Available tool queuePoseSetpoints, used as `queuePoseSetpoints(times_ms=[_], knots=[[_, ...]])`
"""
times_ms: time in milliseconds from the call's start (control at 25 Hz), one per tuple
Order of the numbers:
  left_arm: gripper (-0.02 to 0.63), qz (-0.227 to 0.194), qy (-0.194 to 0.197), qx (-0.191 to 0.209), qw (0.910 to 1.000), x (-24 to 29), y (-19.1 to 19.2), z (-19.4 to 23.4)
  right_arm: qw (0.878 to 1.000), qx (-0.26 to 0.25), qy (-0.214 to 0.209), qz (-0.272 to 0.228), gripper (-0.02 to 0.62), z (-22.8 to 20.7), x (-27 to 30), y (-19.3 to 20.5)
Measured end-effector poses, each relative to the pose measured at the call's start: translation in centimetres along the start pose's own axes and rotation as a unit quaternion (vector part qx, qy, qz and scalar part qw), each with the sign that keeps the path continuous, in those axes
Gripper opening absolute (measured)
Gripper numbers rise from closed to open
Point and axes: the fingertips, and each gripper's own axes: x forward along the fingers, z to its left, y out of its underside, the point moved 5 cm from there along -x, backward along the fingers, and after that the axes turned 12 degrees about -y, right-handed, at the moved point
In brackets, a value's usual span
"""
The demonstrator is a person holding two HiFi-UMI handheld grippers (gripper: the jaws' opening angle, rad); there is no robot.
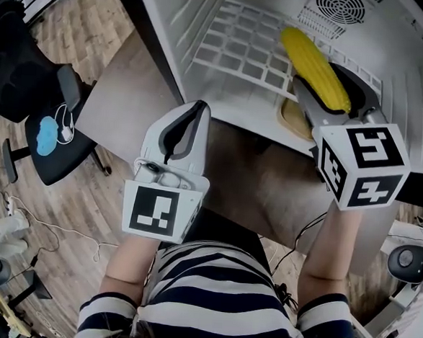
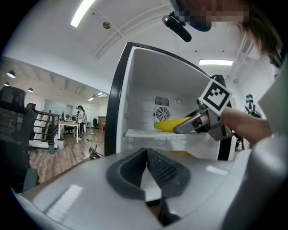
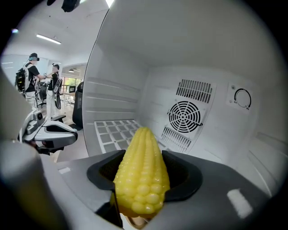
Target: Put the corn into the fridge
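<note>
In the head view, a black office chair (image 1: 46, 135) is standing on the wooden floor at 9 o'clock, well apart from the work. Just left of the centre, the left gripper (image 1: 187, 120) is hovering over the brown table (image 1: 126, 97), pointing toward 12 o'clock. In the left gripper view its two dark pads are meeting at the tips, and nothing is sitting between them.

At 12 o'clock, the white fridge (image 1: 179, 26) is standing open, and its grid shelf (image 1: 238, 49) is showing bare squares.

At 2 o'clock, the right gripper (image 1: 334, 94) is reaching into the fridge. Its jaws are pressing on the thick end of the corn (image 1: 311, 63) from both sides, and they are only as far apart as the cob is wide. The pointed end of the cob is sticking out toward 11 o'clock, over the right part of the shelf. Whether it is touching the shelf is not clear. In the right gripper view the corn (image 3: 141, 173) is pointing at the round fan grille (image 3: 185, 116) in the back wall.

The cob is probably stiff and rather light. Its bumpy kernels are likely helping the grip, but the tapered shape may be letting it slide forward. The thick half, across the length, seems the best place to hold. Being round, it may roll on the shelf.
</note>
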Motion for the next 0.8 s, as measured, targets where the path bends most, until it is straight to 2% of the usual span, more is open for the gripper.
queuePoseSetpoints(times_ms=[200, 400, 600, 800], knots=[[0.000, 0.002, 0.008, -0.001, 1.0000, 0.0, 0.0, -0.2, 1.000, -0.012, 0.011, -0.009, 0.259, 0.2, -0.2, 0.0], [0.000, 0.006, 0.017, -0.005, 0.9998, -0.1, -0.1, -0.2, 0.999, -0.025, 0.043, -0.016, 0.262, 0.0, -0.6, 0.1], [0.000, -0.018, 0.026, 0.002, 0.9995, -0.4, -0.6, -0.2, 0.998, -0.013, 0.052, -0.039, 0.265, 0.4, -1.8, 0.0], [0.000, -0.021, 0.034, 0.001, 0.9992, -1.2, -0.7, -0.7, 0.996, -0.006, 0.061, -0.064, 0.265, 1.1, -3.7, 0.2]])
